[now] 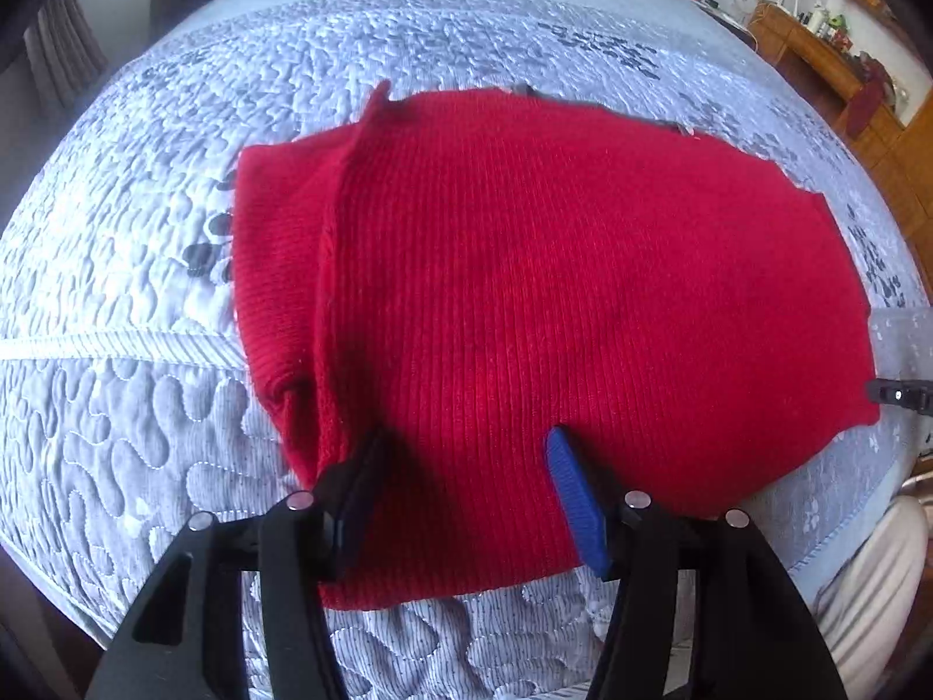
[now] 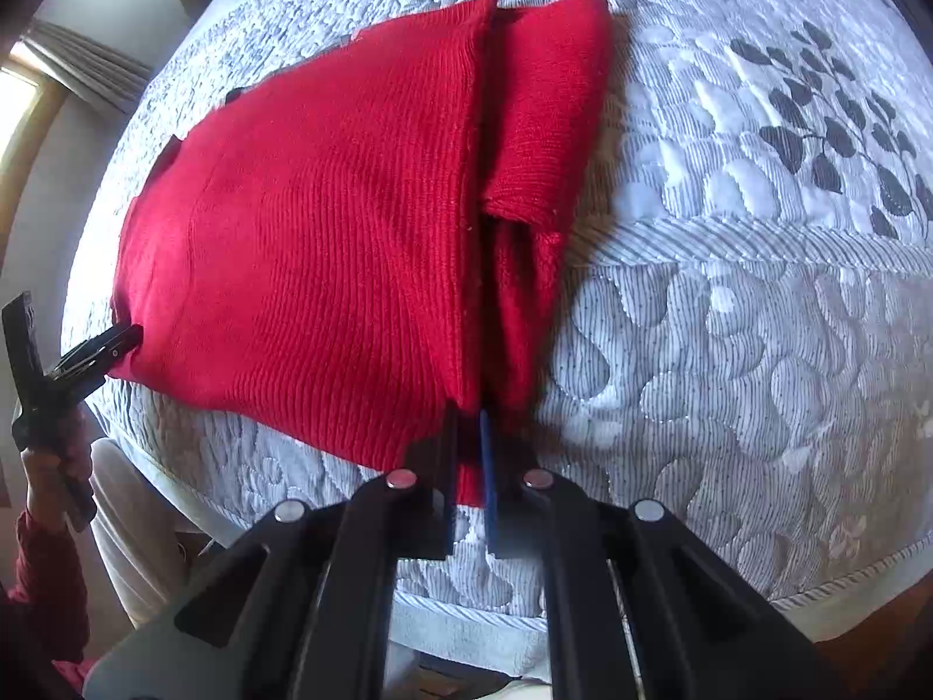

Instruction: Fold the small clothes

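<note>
Your left gripper (image 1: 460, 496) stands open over the near hem of the red knit sweater (image 1: 525, 291), which lies flat near the bed's near edge on the quilted bedspread (image 1: 116, 437). Your right gripper (image 2: 466, 466) is pinched shut on the sweater's near corner by the folded-in sleeve. You seem mid-fold; next likely calls for regripping left, then carrying the hem over. No label or writing is readable.

The red ribbed sweater (image 1: 525, 303) is lying spread across the grey quilted bedspread (image 1: 116, 396), filling mid-frame. The left gripper (image 1: 466, 496) is hovering at bottom centre, jaws standing apart over the sweater's near hem, nothing pinched between them. At the right edge, the other gripper's tip (image 1: 898, 395) is meeting the sweater's corner.
</note>
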The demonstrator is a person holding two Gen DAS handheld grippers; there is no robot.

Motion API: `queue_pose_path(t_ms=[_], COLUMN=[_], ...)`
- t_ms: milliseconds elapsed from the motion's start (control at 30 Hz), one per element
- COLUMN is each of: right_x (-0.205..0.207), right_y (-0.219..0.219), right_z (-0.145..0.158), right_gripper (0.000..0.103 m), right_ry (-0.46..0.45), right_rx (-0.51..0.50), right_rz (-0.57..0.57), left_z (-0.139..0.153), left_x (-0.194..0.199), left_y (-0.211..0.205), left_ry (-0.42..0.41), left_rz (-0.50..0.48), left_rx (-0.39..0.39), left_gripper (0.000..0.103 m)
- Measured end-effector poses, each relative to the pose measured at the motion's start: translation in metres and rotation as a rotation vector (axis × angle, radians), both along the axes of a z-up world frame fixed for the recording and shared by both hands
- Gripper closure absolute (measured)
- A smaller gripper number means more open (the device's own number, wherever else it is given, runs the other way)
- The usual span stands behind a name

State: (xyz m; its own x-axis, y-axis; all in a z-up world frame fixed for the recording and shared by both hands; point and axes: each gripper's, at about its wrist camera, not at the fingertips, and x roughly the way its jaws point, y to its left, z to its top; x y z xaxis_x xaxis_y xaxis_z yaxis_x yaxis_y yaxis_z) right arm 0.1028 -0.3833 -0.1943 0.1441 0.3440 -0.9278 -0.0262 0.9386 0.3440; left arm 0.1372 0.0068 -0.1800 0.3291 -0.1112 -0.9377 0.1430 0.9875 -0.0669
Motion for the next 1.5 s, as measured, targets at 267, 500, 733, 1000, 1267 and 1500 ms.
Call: queue_pose_path(t_ms=[267,500,733,1000,1267,1500], right_x=[0.018,0.058,0.069,0.075,0.078,0.078], right_y=[-0.022,-0.034,-0.027,-0.016,-0.010,-0.014], right_z=[0.035,0.015,-0.005,-0.002,-0.008,-0.009], right_gripper=[0.034,0.027,0.043,0.086,0.086,0.086], right_ry=[-0.064,0.005,0.024,0.026,0.050,0.073], right_rx=[0.037,0.039,0.023,0.043,0.010,0.039], right_rz=[-0.109,-0.176,-0.181,-0.162,-0.169,-0.215], left_z=[0.040,0.022,-0.001,-0.009,-0.013,-0.014], left_x=[0.026,0.067,0.074,0.080,0.081,0.082], left_y=[-0.002,0.003,0.010,0.017,0.015,0.011], left_ry=[-0.073,-0.038,-0.002,0.018,0.015,0.010], left_rz=[0.055,0.097,0.065,0.060,0.038,0.027], left_rx=[-0.050,-0.030,-0.050,-0.101,-0.091,-0.070], left_gripper=[0.033,0.033,0.033,0.032,0.031,0.027])
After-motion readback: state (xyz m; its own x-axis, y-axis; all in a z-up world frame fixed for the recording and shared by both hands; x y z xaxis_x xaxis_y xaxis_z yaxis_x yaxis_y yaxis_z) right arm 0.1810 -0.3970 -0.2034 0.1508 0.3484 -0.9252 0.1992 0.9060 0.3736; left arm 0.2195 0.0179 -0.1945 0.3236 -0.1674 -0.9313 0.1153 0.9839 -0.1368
